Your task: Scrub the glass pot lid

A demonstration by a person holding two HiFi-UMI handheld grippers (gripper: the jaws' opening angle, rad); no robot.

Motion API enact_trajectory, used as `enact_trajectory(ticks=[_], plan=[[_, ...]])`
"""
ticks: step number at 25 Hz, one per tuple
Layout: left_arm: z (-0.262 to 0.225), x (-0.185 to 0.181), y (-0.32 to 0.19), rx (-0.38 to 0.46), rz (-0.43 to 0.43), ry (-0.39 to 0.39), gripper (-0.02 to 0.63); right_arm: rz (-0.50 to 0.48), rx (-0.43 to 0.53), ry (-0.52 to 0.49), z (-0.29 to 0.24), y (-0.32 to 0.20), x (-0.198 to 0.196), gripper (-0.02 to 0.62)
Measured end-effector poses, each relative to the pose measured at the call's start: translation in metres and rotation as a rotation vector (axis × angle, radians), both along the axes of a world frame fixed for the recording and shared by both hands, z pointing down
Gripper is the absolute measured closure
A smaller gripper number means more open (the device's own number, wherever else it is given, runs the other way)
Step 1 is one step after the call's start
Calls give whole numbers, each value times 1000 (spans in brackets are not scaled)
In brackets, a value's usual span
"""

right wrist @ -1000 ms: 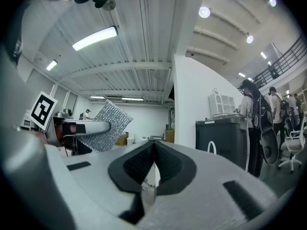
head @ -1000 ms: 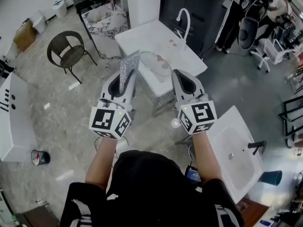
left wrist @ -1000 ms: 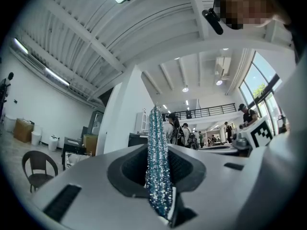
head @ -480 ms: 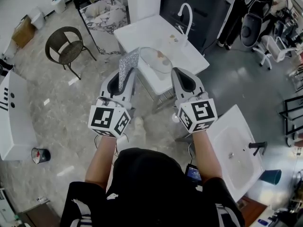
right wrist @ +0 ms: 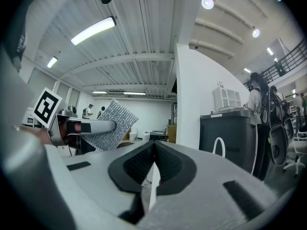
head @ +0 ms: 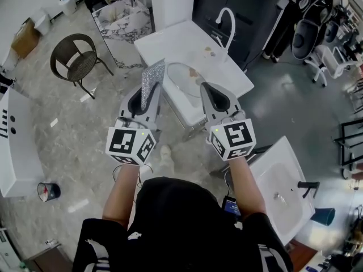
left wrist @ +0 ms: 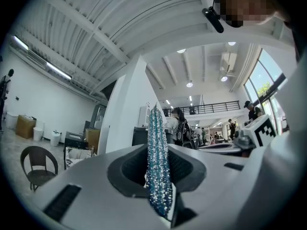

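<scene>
Head view steeply down, gripper views level, forward (sharing white pillar [right wrist: 204,99])

No readable text, labels or numbers

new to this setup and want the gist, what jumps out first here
A glittery silver scrub pad stands clamped upright between the fingers of the left gripper. Just ahead, the glass pot lid looks to lie on the white sink counter near its curved faucet. The right gripper is shut and empty.
</scene>
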State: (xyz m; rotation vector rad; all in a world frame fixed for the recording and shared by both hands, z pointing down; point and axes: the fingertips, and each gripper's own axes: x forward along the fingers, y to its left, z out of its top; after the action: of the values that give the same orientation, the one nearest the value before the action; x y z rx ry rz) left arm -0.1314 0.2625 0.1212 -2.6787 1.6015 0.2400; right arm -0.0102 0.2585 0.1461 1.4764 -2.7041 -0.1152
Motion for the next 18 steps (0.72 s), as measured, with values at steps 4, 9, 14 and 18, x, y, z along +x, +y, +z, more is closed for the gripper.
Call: enact_trajectory(ticks=[4,9,14,18], plan=[[-4,-3,-36,-3,17,-2,531,9,-8,4,-3,-35,-7,597],[-5,-8,-82,-10,41,-2,531,30,-13,5,-7,-79,-11,597],[-9,-15,-127,-26,79,21,531,56,-15,17,-10,-122,-19,597],[-6,-19,-159,-24,92,3,531,76,-38,40,-3,-154,-25,597]])
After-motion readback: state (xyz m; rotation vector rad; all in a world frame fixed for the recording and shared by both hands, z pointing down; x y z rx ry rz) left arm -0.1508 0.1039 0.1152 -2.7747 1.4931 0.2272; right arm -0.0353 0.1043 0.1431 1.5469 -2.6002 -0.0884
